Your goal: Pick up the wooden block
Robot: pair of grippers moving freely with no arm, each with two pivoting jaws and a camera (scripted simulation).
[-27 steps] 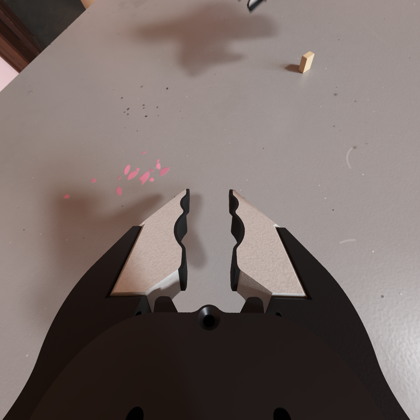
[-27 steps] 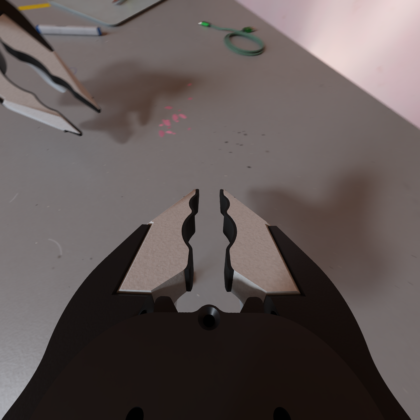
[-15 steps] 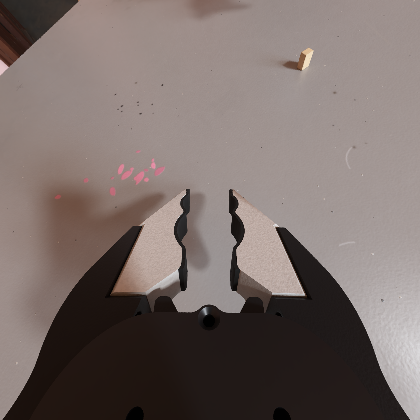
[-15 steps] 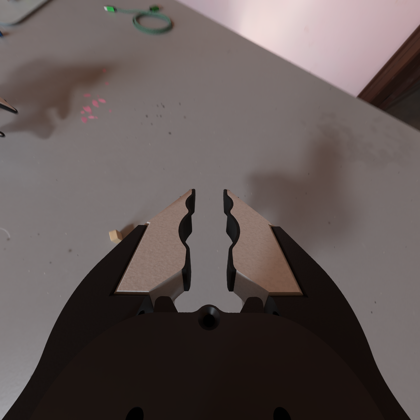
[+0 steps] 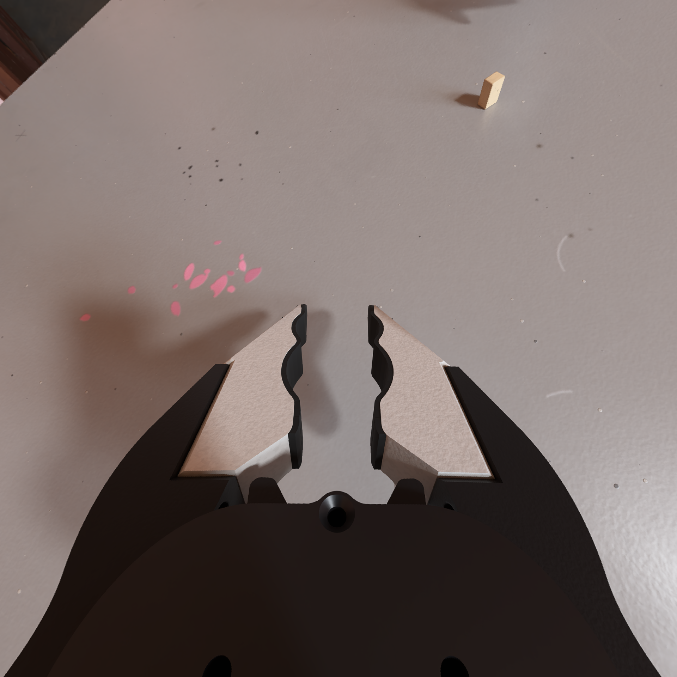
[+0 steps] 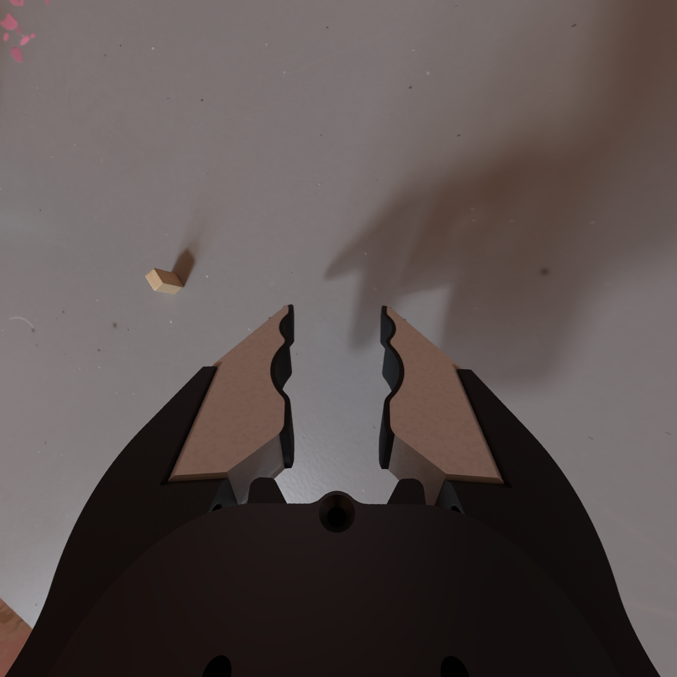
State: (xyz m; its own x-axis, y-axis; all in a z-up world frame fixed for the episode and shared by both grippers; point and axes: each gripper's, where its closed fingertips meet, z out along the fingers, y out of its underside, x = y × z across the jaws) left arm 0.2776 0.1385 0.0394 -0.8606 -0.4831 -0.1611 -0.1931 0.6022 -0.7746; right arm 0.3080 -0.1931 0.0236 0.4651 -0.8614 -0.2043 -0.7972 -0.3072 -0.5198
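A small pale wooden block lies on the grey table, far ahead and to the right in the left wrist view. In the right wrist view the block lies on the table to the left of my right gripper's fingertips, close to them. My left gripper is open and empty above the table, far from the block. My right gripper is open and empty, tilted down at the table, with its jaws spread wider than the left's. Neither gripper touches the block.
Pink spots mark the grey table left of my left gripper; they also show at the top left of the right wrist view. The table's left edge runs at the top left. A brown floor patch shows at the bottom left.
My right gripper has swung round and tilted down, bringing the block into view at its left, and its jaws have opened wider. The left gripper has barely moved.
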